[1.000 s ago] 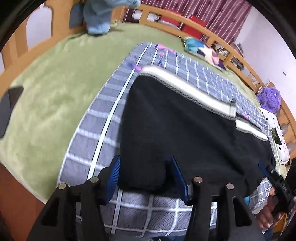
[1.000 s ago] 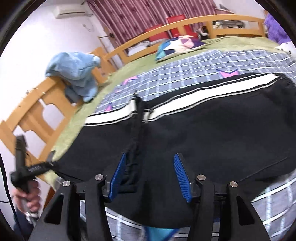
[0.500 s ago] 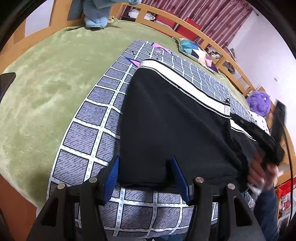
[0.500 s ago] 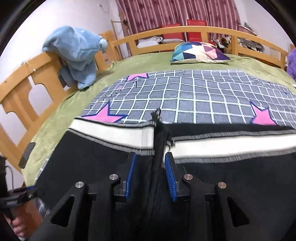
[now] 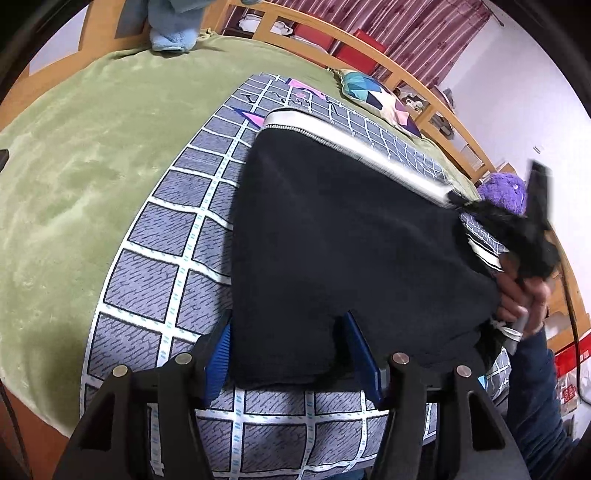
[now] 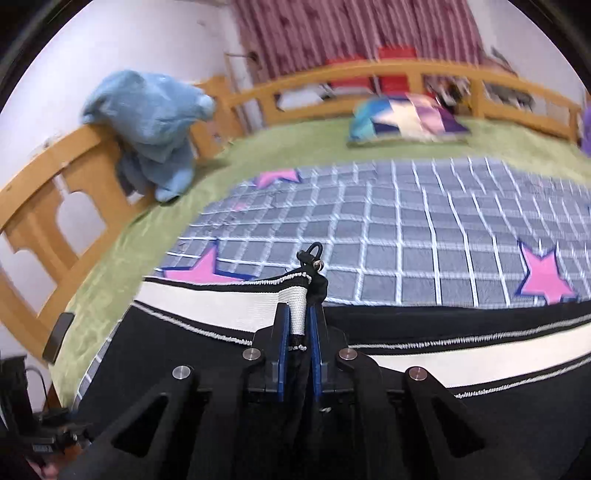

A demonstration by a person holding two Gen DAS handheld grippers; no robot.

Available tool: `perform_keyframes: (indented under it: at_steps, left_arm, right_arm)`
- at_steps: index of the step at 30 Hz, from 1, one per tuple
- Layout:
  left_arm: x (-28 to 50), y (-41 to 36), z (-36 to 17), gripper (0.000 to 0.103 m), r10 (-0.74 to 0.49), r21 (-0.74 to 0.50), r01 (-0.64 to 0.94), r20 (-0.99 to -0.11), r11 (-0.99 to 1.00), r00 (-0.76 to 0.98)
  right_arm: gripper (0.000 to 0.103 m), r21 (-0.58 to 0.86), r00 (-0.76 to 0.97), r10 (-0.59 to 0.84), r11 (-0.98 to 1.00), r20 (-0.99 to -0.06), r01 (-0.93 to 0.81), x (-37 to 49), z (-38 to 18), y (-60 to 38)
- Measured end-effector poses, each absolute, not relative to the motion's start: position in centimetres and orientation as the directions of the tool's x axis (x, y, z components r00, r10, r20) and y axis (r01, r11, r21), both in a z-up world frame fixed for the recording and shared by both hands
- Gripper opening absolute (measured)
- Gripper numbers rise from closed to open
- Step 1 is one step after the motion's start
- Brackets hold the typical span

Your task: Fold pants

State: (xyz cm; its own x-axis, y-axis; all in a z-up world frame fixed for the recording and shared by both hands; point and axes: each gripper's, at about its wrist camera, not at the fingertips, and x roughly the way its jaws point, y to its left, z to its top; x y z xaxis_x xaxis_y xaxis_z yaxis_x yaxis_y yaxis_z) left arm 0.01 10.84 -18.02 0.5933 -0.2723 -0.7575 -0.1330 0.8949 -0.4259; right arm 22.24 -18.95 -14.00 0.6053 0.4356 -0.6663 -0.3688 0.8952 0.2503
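Right gripper (image 6: 297,325) jaws just clamped onto black pants' white-striped waistband (image 6: 297,314) for folding over, left gripper (image 5: 291,350) jaws half-open, straddling pants' corner on checkered bedspread (image 5: 177,236).

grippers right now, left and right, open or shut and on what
Left gripper: open, black pants hem between its jaws, not pinched.
Right gripper: jaws have just been closing, now shut on the pants' white waistband.

The bed (image 6: 229,177) is enclosed by a wooden rail (image 6: 406,72) and covered with a green blanket (image 5: 92,155) and a grey checked sheet (image 6: 424,229). White walls (image 6: 110,37) and striped maroon curtains (image 6: 332,29) are seen behind it.
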Motion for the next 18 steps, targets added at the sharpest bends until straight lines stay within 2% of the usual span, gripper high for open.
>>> perform_keyframes:
  at_steps: [2,4,6,9,11,15,16,17,18]
  left_arm:
    - [0.1,10.9,-17.9,0.056,-0.279,-0.43,-0.129,-0.757,0.894,0.591]
    - [0.1,11.1,-17.9,0.056,-0.288,-0.437,-0.124,-0.755,0.891,0.589]
    - [0.0,11.4,-18.0,0.057,-0.299,-0.45,-0.124,-0.75,0.884,0.59]
    - [0.1,11.9,-18.2,0.057,-0.31,-0.47,-0.128,-0.74,0.873,0.596]
    - [0.0,12.0,-18.2,0.057,-0.32,-0.485,-0.13,-0.732,0.865,0.602]
    - [0.2,11.8,-18.4,0.058,-0.319,-0.484,-0.13,-0.731,0.865,0.603]
    - [0.2,11.7,-18.5,0.058,-0.318,-0.485,-0.131,-0.731,0.865,0.604]
    - [0.3,11.7,-18.4,0.059,-0.317,-0.484,-0.131,-0.731,0.865,0.604]
    - [0.3,11.6,-18.4,0.059,-0.313,-0.478,-0.133,-0.735,0.868,0.602]
  right_arm:
    - [0.011,0.207,0.553,0.38,0.914,-0.741,-0.35,23.7,-16.2,-18.1]
    - [0.016,0.179,0.535,0.347,0.923,-0.77,-0.341,24.1,-17.3,-17.8]
    - [0.035,0.194,0.535,0.344,0.928,-0.771,-0.318,23.3,-16.3,-18.7]
    - [0.043,0.272,0.528,0.379,0.923,-0.76,-0.272,20.7,-14.8,-20.8]
    - [0.045,0.338,0.49,0.441,0.896,-0.751,-0.288,17.8,-14.4,-21.9]
    - [0.046,0.371,0.422,0.477,0.875,-0.771,-0.31,13.1,-15.8,-22.8]
    - [0.044,0.373,0.421,0.475,0.877,-0.773,-0.303,12.3,-16.5,-22.8]
    - [0.019,0.371,0.428,0.472,0.879,-0.771,-0.3,11.6,-17.3,-22.8]
    - [0.009,0.372,0.422,0.475,0.876,-0.772,-0.305,11.4,-17.7,-22.7]
